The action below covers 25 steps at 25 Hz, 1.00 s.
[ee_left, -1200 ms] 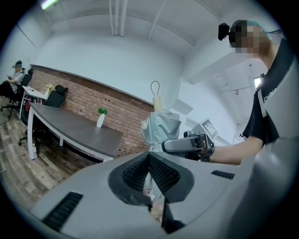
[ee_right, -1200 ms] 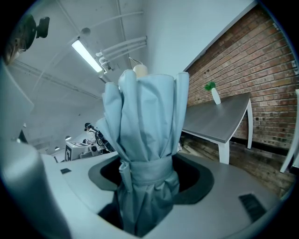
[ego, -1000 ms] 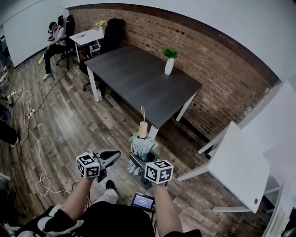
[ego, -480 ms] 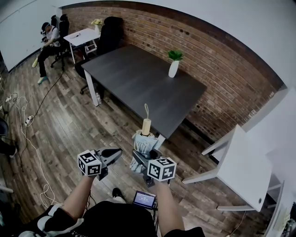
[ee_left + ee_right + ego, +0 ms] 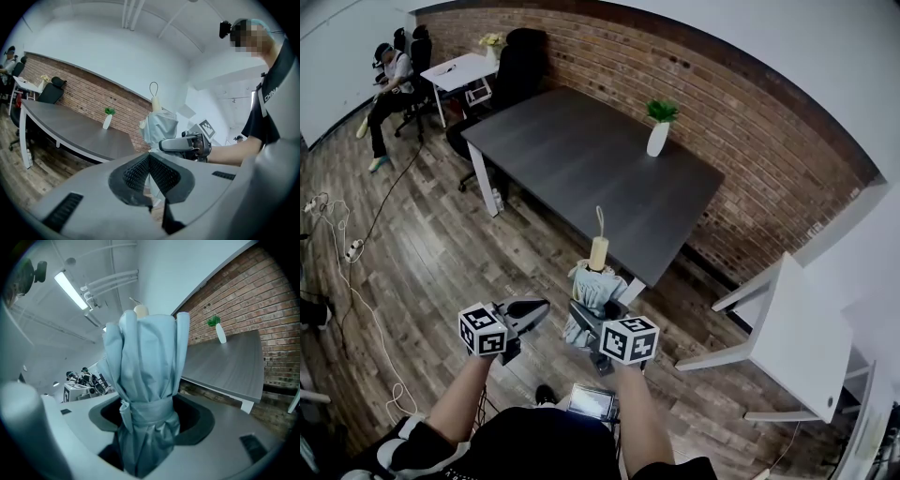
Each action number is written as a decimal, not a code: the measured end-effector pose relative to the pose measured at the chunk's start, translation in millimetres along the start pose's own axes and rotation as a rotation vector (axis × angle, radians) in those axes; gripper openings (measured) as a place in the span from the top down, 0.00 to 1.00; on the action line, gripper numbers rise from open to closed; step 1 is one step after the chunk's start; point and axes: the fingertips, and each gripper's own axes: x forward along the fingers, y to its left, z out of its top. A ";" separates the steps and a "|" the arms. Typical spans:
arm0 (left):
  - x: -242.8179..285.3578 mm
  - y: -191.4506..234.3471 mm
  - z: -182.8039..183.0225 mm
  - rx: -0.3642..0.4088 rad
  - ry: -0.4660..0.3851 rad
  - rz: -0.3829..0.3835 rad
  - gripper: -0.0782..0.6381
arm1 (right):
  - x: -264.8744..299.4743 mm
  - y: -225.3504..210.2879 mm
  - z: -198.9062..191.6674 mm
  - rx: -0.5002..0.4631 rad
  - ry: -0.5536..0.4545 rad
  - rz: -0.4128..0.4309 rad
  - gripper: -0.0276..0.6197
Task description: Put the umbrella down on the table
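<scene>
both arms reach forward and down from the body, side by side. left arm [image 5: 457, 405] is bare, and the left gripper [image 5: 528, 308] points ahead with its jaws pressed together and nothing between them. its cube [image 5: 481, 333] sits just above the wrist. right arm [image 5: 634, 412] runs alongside. the right gripper [image 5: 581, 320] is level with the left, jaws clamped round the strapped lower part of the umbrella [image 5: 591, 284], holding it upright. the grippers are near each other, not touching.
</scene>
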 end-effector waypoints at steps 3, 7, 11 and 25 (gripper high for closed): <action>-0.5 11.2 0.5 -0.011 -0.004 0.003 0.89 | 9.8 -2.7 2.9 0.012 -0.001 0.004 0.49; 1.7 26.7 0.8 -0.021 -0.001 0.011 0.89 | 25.7 -11.7 8.4 0.019 0.004 0.008 0.49; 4.1 52.7 3.5 -0.018 0.009 0.027 0.89 | 51.6 -24.8 18.9 0.028 0.000 0.018 0.49; 65.8 167.4 55.6 -0.015 0.042 0.039 0.89 | 149.1 -97.4 91.3 0.063 0.012 0.042 0.49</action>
